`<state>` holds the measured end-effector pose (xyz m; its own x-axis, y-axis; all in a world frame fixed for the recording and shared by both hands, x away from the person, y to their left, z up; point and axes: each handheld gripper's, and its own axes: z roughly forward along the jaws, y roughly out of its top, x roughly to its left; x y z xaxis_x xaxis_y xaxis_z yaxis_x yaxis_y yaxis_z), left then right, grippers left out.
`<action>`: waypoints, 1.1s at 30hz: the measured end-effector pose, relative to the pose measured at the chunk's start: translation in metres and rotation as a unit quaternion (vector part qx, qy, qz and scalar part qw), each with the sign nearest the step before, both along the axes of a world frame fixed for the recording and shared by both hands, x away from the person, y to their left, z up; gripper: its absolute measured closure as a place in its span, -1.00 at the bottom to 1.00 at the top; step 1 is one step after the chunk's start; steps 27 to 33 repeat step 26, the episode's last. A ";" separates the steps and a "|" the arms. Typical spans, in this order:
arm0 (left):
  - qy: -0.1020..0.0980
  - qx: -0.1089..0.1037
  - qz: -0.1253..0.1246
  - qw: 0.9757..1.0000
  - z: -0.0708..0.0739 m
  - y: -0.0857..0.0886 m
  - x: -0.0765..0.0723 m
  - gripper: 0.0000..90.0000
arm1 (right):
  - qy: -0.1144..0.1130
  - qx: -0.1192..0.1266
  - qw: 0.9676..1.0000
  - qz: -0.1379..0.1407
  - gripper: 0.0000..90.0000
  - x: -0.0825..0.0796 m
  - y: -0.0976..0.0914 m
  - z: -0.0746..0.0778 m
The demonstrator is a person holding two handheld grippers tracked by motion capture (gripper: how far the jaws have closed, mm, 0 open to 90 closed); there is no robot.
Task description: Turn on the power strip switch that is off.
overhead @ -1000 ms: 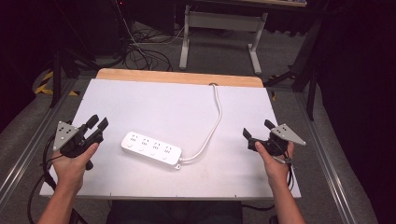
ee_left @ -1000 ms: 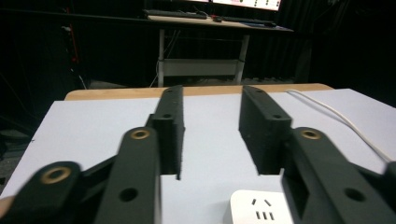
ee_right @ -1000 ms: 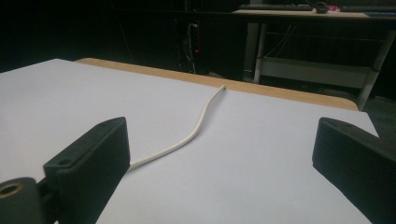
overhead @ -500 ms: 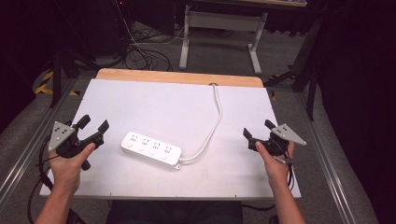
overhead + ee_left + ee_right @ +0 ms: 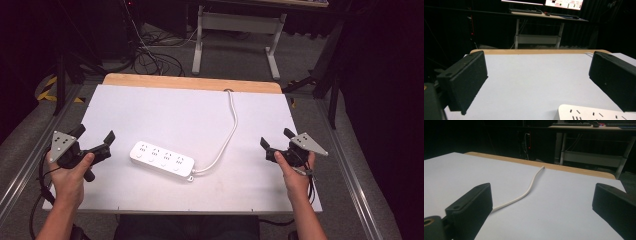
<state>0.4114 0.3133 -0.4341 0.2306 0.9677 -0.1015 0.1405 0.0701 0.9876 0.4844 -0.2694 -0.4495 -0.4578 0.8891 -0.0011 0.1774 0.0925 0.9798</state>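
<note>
A white power strip (image 5: 162, 160) lies mid-table, its cord (image 5: 227, 131) trailing to the far edge. The left gripper (image 5: 94, 140), jaws just spread wide, and the right gripper (image 5: 276, 140) flank it, both empty. Rigid, light, probably slick plastic; best pinched across its narrow sides.

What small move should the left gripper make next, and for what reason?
Probably it should ease toward the near end of the power strip. The left gripper has just been opening its jaws, nothing lies between them, and the strip lies flat beside it, untouched.
</note>
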 end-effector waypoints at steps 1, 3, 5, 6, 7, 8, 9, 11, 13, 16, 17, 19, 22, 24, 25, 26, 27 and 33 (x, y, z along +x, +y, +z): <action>-0.002 0.001 0.000 1.000 0.000 0.000 0.000 -0.97 | 0.000 0.000 1.000 0.000 -0.94 0.000 0.000 0.000; -0.002 0.003 -0.001 1.000 0.000 0.001 0.000 -0.98 | -0.001 0.000 1.000 0.001 -0.94 0.000 0.000 0.000; -0.001 0.001 0.000 1.000 -0.001 0.001 0.000 -0.99 | -0.002 0.000 1.000 0.002 -0.95 0.000 0.000 0.000; -0.001 0.000 -0.001 1.000 -0.001 0.001 0.000 -0.99 | -0.002 0.001 1.000 0.002 -0.95 0.000 0.000 0.000; -0.001 0.001 -0.001 1.000 -0.001 0.001 -0.001 -0.99 | -0.003 0.002 1.000 0.002 -0.95 0.000 -0.001 0.000; -0.001 0.001 0.000 1.000 -0.001 0.002 -0.001 -0.99 | -0.002 0.002 1.000 0.001 -0.95 0.000 -0.001 0.000; -0.002 0.000 0.000 1.000 0.000 0.002 -0.001 -0.99 | -0.002 0.002 1.000 0.001 -0.95 0.000 -0.001 0.000; -0.003 -0.001 0.001 1.000 0.000 0.003 -0.001 -0.99 | -0.002 0.003 1.000 0.000 -0.95 0.000 -0.001 0.001; -0.003 -0.001 0.000 1.000 0.000 0.004 -0.002 -0.99 | -0.003 0.003 1.000 0.001 -0.95 0.000 -0.001 0.001; -0.007 -0.003 0.000 1.000 0.000 0.005 -0.003 -0.99 | -0.003 0.003 1.000 0.001 -0.95 0.000 -0.001 0.001; -0.008 -0.005 0.000 1.000 0.000 0.005 -0.003 -0.99 | -0.004 0.003 1.000 0.002 -0.95 0.000 -0.001 0.001; -0.010 -0.008 0.000 1.000 0.000 0.007 -0.004 -0.99 | -0.005 0.003 1.000 0.001 -0.95 0.000 -0.002 0.001; -0.016 -0.009 0.003 1.000 0.000 0.009 -0.005 -0.99 | -0.008 0.004 1.000 0.002 -0.95 0.000 -0.002 0.001; -0.019 -0.009 0.002 1.000 0.000 0.011 -0.006 -0.99 | -0.006 0.003 1.000 0.003 -0.95 0.000 -0.002 0.001; -0.021 -0.009 0.001 1.000 0.000 0.012 -0.007 -0.99 | -0.007 0.003 1.000 0.005 -0.95 0.001 -0.001 0.001; -0.022 -0.009 0.000 1.000 0.000 0.013 -0.007 -0.99 | -0.007 0.003 1.000 0.005 -0.95 0.001 -0.001 0.001; -0.022 -0.009 0.000 1.000 0.000 0.013 -0.007 -0.99 | -0.007 0.003 1.000 0.005 -0.95 0.001 -0.001 0.001; -0.022 -0.009 0.000 1.000 0.000 0.013 -0.007 -0.99 | -0.007 0.003 1.000 0.005 -0.95 0.001 -0.001 0.001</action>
